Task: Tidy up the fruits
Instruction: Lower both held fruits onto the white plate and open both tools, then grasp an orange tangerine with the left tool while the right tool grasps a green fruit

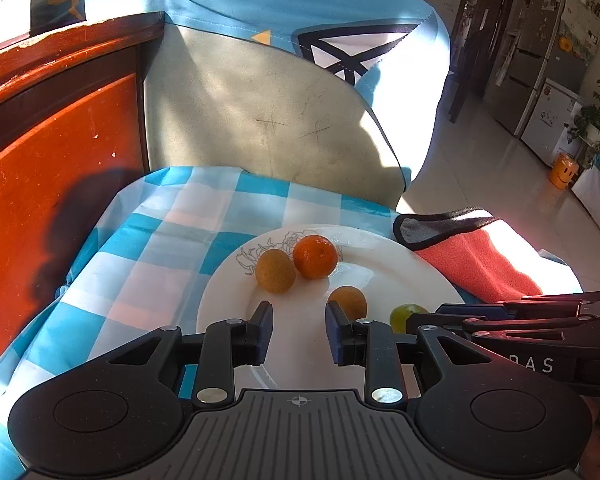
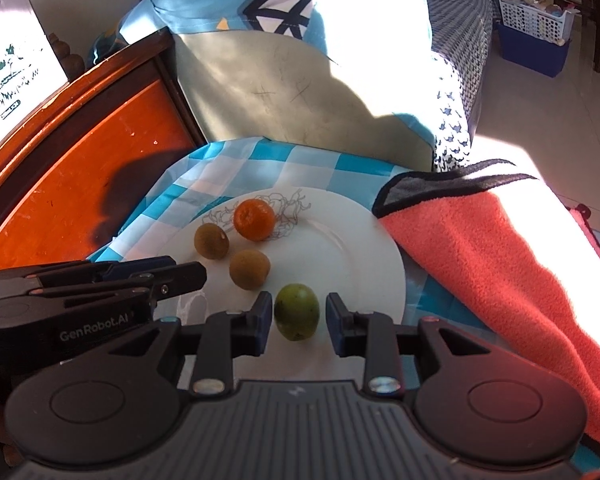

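Right gripper (image 2: pixel 297 316): jaws apart, straddling the green fruit (image 2: pixel 297 312). Fruit sits on the white plate (image 2: pixel 360 256) between the two pads; small gaps show on both sides, so no grip. Can't tell if the pads reach down to plate level.

Left gripper (image 1: pixel 298 330): jaws apart, nothing between them, only bare plate (image 1: pixel 380 276) there. Its lower plate area is hidden behind the gripper body.

From the left wrist view:
- brown fruit (image 1: pixel 349 302) just ahead of the right-hand pad, its lower left part covered by that pad
- second brown fruit (image 1: pixel 275 271) ahead of the left-hand pad, touching the orange (image 1: pixel 315 256) or nearly so; contact unclear
- green fruit (image 1: pixel 406 316) off to the right of the jaws, mostly blocked by the right gripper's fingers (image 1: pixel 452 312) coming in from the side

From the right wrist view: the two brown fruits (image 2: pixel 250 269) (image 2: pixel 211 240) and the orange (image 2: pixel 255 219) lie ahead and left of the jaws, all on the plate. The left gripper (image 2: pixel 188 274) enters from the left, covering the plate's near left rim.

Plate sits on a blue check cloth (image 2: pixel 300 162). Red towel (image 2: pixel 480 248) lies right of the jaws, its far end cut off by the frame; whether it overlaps the plate rim is hard to tell.
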